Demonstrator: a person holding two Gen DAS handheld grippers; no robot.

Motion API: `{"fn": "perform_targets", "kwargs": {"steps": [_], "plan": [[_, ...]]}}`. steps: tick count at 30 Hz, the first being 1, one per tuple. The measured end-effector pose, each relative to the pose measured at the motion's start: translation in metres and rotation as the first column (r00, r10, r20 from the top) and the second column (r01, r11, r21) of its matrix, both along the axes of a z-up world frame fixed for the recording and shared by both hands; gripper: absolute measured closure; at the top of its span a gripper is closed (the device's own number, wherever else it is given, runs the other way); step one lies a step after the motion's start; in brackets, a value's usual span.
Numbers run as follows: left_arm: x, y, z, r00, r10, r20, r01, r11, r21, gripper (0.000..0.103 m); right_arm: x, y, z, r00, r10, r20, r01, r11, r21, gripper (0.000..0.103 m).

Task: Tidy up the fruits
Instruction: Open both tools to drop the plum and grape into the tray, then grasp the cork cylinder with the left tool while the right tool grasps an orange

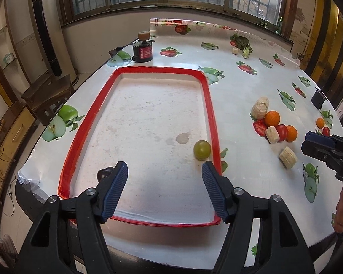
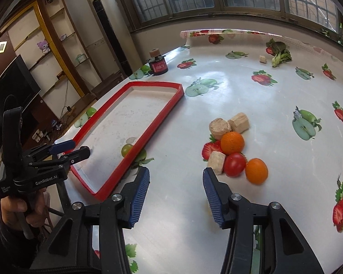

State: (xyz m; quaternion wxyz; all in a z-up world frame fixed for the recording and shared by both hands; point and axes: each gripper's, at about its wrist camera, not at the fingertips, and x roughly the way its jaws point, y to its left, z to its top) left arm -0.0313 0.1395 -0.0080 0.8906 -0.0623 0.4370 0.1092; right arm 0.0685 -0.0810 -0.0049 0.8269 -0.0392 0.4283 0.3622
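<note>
left wrist: green fruit (image 1: 202, 150) inside red tray (image 1: 208, 96).

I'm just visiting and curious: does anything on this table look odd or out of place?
Mostly the tray: it holds a green fruit and a dark one, and there is a brownish stain on its floor. The oranges and tomato sit loose on the table among beige blocks.

A grape (image 1: 202, 150) lies in the tray (image 1: 208, 96), oranges (image 2: 232, 143) right of it.
</note>
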Motion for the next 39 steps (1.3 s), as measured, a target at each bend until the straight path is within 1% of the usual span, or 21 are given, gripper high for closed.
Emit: {"fn": "perform_targets", "kwargs": {"steps": [6, 9, 17, 22, 28, 35, 39], "plan": [[0.006, -0.020, 0.004, 0.999, -0.046, 0.002, 0.046, 0.999, -0.009, 0.036, -0.003, -0.029, -0.005, 0.999, -0.047, -0.005, 0.047, 0.999, -0.008, 0.050], [0.011, -0.032, 0.002, 0.997, -0.074, -0.004, 0.074, 0.997, -0.028, 0.036, -0.004, -0.041, -0.006, 0.997, -0.072, -0.002, 0.072, 0.997, -0.012, 0.050], [0.021, -0.068, -0.001, 0.989, -0.150, -0.016, 0.149, 0.988, -0.035, 0.036, -0.001, -0.077, -0.015, 0.990, -0.142, -0.015, 0.142, 0.990, -0.017, 0.050], [0.027, -0.086, -0.003, 0.983, -0.184, -0.022, 0.183, 0.982, -0.040, 0.036, 0.001, -0.090, -0.023, 0.986, -0.167, -0.029, 0.166, 0.986, -0.017, 0.050], [0.033, -0.096, -0.004, 0.979, -0.200, -0.030, 0.199, 0.979, -0.038, 0.036, 0.008, -0.092, -0.031, 0.984, -0.171, -0.040, 0.170, 0.985, -0.012, 0.051], [0.042, -0.100, -0.010, 0.977, -0.208, -0.047, 0.206, 0.977, -0.049, 0.036, 0.021, -0.080, -0.035, 0.989, -0.147, -0.029, 0.146, 0.989, -0.031, 0.052], [0.046, -0.107, -0.014, 0.971, -0.234, -0.053, 0.229, 0.970, -0.080, 0.036, 0.034, -0.072, -0.039, 0.991, -0.133, -0.022, 0.132, 0.990, -0.049, 0.052]]}}
